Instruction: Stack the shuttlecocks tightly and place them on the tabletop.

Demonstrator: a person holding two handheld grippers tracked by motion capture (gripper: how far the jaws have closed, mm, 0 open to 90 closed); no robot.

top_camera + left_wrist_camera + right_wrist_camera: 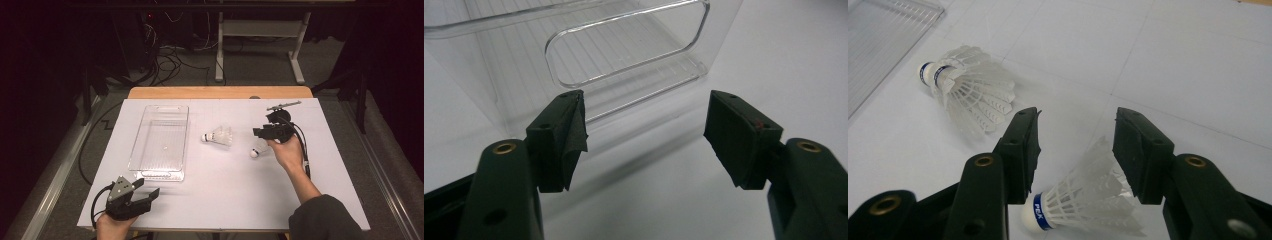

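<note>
Two white feather shuttlecocks lie on the white table. One shuttlecock (218, 135) (970, 92) rests on its side just right of a clear plastic tray (160, 142) (883, 40). The other shuttlecock (258, 148) (1083, 200) lies under my right gripper (259, 133) (1075, 122). That gripper's jaws stand open above it, with the feathers close to the right-hand pad and no pad pressing. My left gripper (148, 187) (644, 120) is open and empty at the table's near left. It points at the tray's near end wall with its handle cut-out (624, 55).
The white sheet (225, 175) covers a wooden table whose far edge (220, 92) shows at the back. Beyond it stand a white desk frame (260, 30) and loose cables on the floor (170, 62). A cable (304, 145) trails from the right gripper along the forearm.
</note>
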